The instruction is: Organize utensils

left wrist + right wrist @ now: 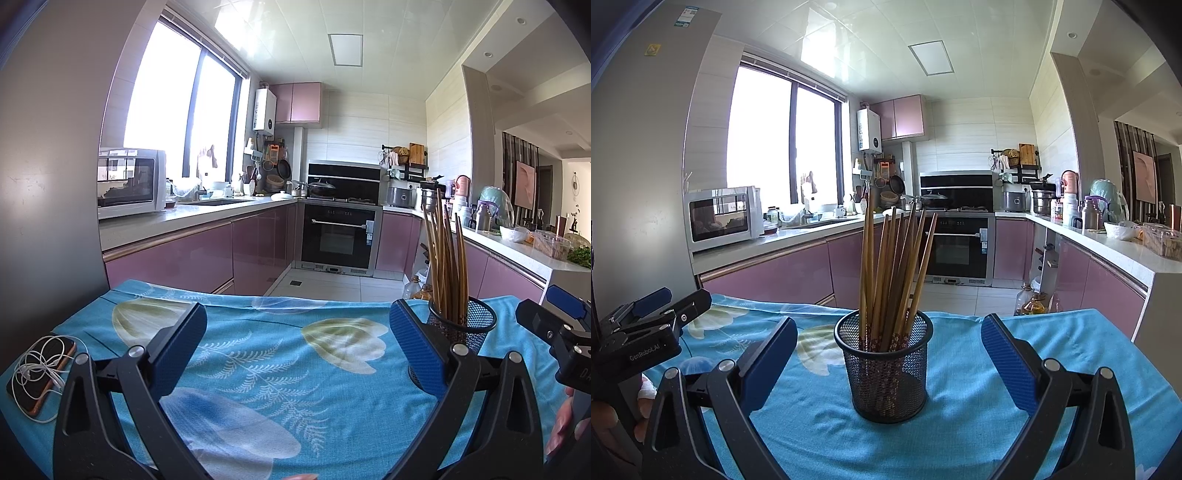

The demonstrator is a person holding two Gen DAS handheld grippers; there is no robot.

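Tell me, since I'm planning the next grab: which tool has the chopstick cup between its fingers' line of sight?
The right tool: the mesh cup of chopsticks sits centred ahead; the left tool faces bare cloth.

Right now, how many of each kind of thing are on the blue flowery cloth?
Mesh cup: 1
Bundle of chopsticks standing in the cup: 1 (the sticks overlap too much to count one by one)
Phone: 1
White earphones lying on the phone: 1
Total: 4 things on the cloth

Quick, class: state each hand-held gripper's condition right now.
Left hand-held gripper: open, holding nothing.
Right hand-held gripper: open, empty, the mesh cup of chopsticks between its fingers.
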